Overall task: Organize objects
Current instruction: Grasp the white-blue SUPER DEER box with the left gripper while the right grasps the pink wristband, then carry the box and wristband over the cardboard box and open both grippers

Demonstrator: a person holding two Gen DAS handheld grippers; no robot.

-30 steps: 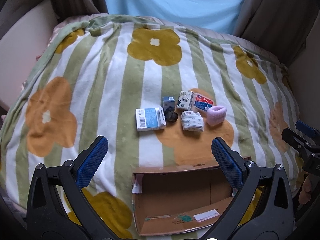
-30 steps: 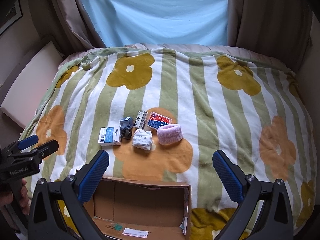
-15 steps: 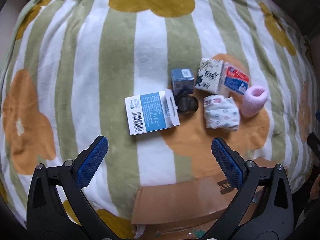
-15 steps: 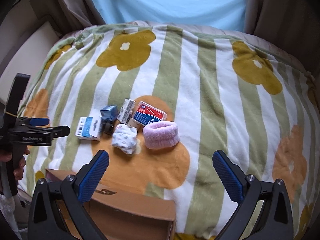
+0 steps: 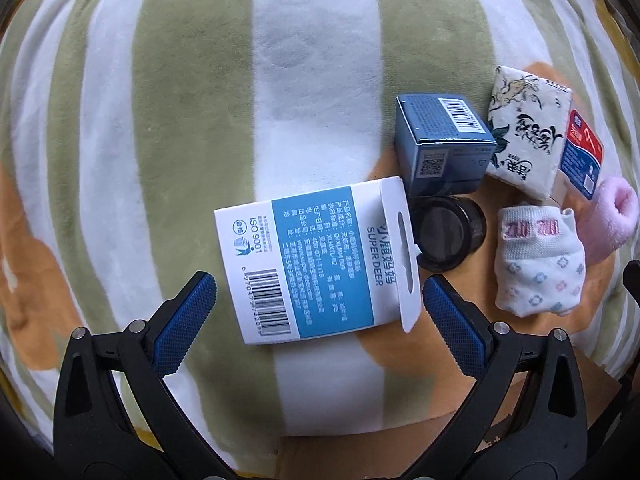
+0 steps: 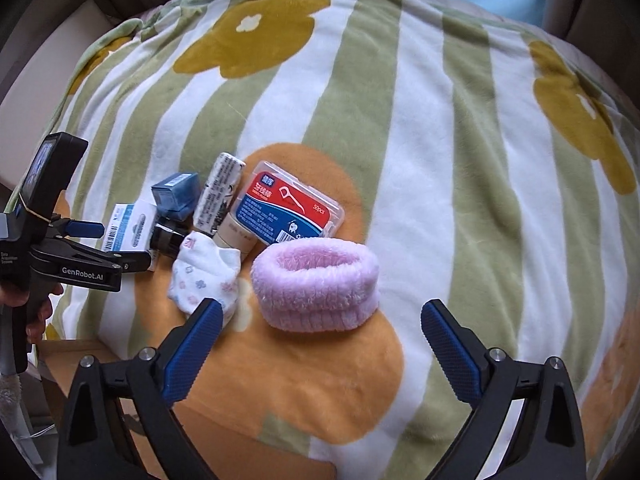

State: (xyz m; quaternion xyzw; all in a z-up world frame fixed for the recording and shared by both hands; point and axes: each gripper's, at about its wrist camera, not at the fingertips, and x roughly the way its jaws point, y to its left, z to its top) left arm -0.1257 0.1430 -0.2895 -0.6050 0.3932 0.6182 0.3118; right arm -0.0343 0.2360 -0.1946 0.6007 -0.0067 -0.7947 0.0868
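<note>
My left gripper point(image 5: 318, 308) is open, its blue pads on either side of the near end of a white and blue carded box point(image 5: 316, 262) lying flat on the blanket. Beside the box are a black jar point(image 5: 446, 232), a dark blue carton point(image 5: 440, 142), a printed tissue pack point(image 5: 524, 128), a floss pick case point(image 6: 290, 208), a small patterned sock point(image 5: 538, 264) and a pink fluffy band point(image 6: 316, 282). My right gripper point(image 6: 322, 340) is open just in front of the pink band. The left gripper also shows in the right wrist view point(image 6: 108, 244).
Everything lies on a green and white striped blanket point(image 6: 460, 140) with orange and yellow flowers. A cardboard box edge point(image 5: 400, 446) sits at the near side, below both grippers. Curtains and a blue sheet hang behind the bed.
Both grippers moved forward and down toward the objects. The left one closed in on the white and blue box, the right one on the pink band. The cardboard box slid out of view below.
</note>
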